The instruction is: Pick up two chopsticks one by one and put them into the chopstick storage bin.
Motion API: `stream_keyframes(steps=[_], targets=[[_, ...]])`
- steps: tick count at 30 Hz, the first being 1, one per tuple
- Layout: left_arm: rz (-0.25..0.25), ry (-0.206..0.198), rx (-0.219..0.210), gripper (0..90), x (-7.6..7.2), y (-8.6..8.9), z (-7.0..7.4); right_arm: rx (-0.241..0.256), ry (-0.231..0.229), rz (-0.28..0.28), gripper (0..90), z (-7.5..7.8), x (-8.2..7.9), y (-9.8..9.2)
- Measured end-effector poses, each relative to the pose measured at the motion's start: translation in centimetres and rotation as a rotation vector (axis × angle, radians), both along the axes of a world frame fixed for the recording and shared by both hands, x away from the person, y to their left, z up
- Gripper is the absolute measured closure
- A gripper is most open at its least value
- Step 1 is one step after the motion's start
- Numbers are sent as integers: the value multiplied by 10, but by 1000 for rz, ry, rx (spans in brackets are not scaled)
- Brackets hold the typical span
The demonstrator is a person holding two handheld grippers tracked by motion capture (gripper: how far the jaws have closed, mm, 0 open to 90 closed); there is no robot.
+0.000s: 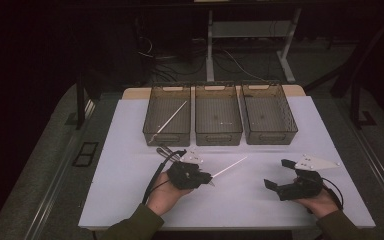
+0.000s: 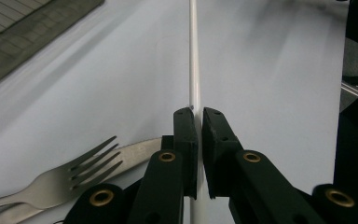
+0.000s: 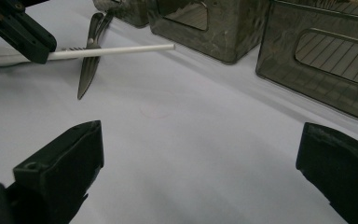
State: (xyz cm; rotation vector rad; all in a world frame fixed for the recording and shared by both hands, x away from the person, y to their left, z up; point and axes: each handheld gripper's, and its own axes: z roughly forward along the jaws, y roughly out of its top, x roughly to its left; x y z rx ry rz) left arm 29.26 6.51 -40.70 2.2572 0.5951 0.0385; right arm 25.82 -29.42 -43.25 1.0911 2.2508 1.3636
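Dim room, white table point(image 1: 130, 200), three bins point(image 1: 218, 121) at the far edge. Left gripper point(image 2: 199, 135) clamped on a white stick point(image 2: 194, 60) near one end, lifted just off the table. Probably light, stiff, smooth and prone to swivel; better gripped nearer mid-length. Fork point(image 2: 65, 179) close beside. Right gripper point(image 3: 200, 172) spread wide, empty. Bin walls bar the way.

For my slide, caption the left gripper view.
Left gripper clamps a thin white stick above the white table, metal fork beside.
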Motion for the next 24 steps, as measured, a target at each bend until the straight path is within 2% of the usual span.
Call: stream_keyframes(steps=[5,10,24], targets=[[8,-6,-32,841,4,6,11,-1,-3,0,6,0,1,-1],[8,-37,-48,841,10,15,21,3,-1,-3,6,0,1,-1],[46,-38,-74,841,34,32,34,14,4,20,6,0,5,5]])
